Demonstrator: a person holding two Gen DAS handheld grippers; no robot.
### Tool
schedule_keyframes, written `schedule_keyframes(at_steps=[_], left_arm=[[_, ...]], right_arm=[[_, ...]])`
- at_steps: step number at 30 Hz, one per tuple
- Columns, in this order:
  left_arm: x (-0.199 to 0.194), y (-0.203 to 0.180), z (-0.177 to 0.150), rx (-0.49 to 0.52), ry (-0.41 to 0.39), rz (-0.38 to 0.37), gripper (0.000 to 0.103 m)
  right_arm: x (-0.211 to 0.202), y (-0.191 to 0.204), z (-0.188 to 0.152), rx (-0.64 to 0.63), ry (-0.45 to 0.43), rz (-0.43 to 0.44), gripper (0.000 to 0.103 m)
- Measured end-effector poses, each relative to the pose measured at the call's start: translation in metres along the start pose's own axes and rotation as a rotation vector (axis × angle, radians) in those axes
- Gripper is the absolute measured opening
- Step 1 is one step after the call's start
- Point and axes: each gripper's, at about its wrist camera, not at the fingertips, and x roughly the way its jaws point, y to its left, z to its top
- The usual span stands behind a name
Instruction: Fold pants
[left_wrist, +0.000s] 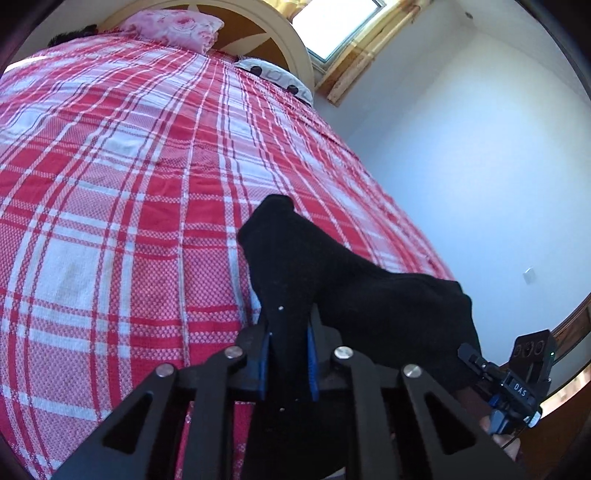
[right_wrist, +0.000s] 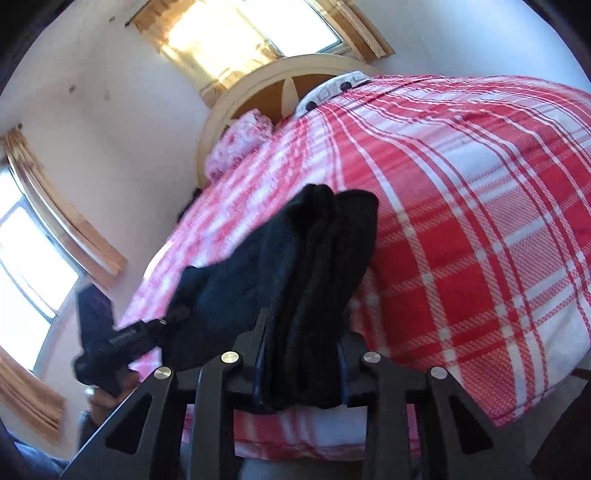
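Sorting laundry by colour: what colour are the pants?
Black pants, clearest in the left wrist view against the red plaid bedspread.

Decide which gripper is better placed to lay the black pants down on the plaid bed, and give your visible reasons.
Neither clearly: the left gripper and right gripper both have jaws shut on the black pants, hanging between them over the plaid bed. Probably both should lower together.

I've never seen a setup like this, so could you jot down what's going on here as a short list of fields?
place: bed with a red and white checked bedspread
garment: black pants, bunched, lifted above the bedspread
left gripper: shut on pants
right gripper: shut on pants
head of bed: pink floral pillow, cream headboard
light: window behind headboard
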Motion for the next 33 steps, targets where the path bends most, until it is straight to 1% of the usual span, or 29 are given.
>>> schedule_keyframes(at_steps=[1,2,5,6,9,11,13,16,17,20,22,24,26,29,33], left_arm=[[-0.006,0.001,0.002,-0.005,-0.009,-0.001,0.016],[-0.012,0.0,0.007,0.003,-0.028,0.018,0.016],[-0.046,0.004,0.019,0.034,-0.128,0.095,0.016],[-0.062,0.01,0.025,0.031,-0.166,0.131,0.016],[-0.097,0.031,0.04,0.011,-0.24,0.223,0.016],[-0.12,0.048,0.05,0.004,-0.288,0.312,0.016],[-0.136,0.064,0.059,0.013,-0.317,0.408,0.016],[-0.152,0.082,0.068,0.017,-0.333,0.53,0.016],[-0.156,0.088,0.071,0.021,-0.34,0.566,0.016],[-0.164,0.102,0.08,0.032,-0.351,0.651,0.016],[-0.17,0.111,0.083,0.023,-0.36,0.685,0.016],[-0.175,0.119,0.085,0.012,-0.368,0.713,0.016],[-0.178,0.126,0.085,0.004,-0.37,0.726,0.016],[-0.181,0.132,0.084,0.002,-0.368,0.732,0.016],[-0.177,0.137,0.081,-0.005,-0.359,0.719,0.016]], right_arm=[[0.001,0.006,0.002,-0.006,0.0,0.009,0.03],[0.003,0.016,0.008,-0.024,0.001,0.034,0.03],[0.02,0.049,0.019,-0.083,0.015,0.116,0.03],[0.031,0.065,0.023,-0.115,0.025,0.15,0.03],[0.07,0.106,0.034,-0.202,0.047,0.23,0.03],[0.099,0.128,0.04,-0.222,0.062,0.292,0.03],[0.131,0.151,0.041,-0.24,0.08,0.343,0.03],[0.18,0.184,0.039,-0.247,0.122,0.402,0.03],[0.199,0.197,0.037,-0.25,0.141,0.423,0.03],[0.228,0.222,0.032,-0.26,0.178,0.45,0.03],[0.247,0.241,0.032,-0.276,0.197,0.463,0.03],[0.257,0.257,0.029,-0.291,0.208,0.468,0.03],[0.26,0.266,0.027,-0.308,0.213,0.472,0.03],[0.266,0.28,0.023,-0.355,0.214,0.461,0.03],[0.269,0.284,0.018,-0.37,0.219,0.44,0.03]])
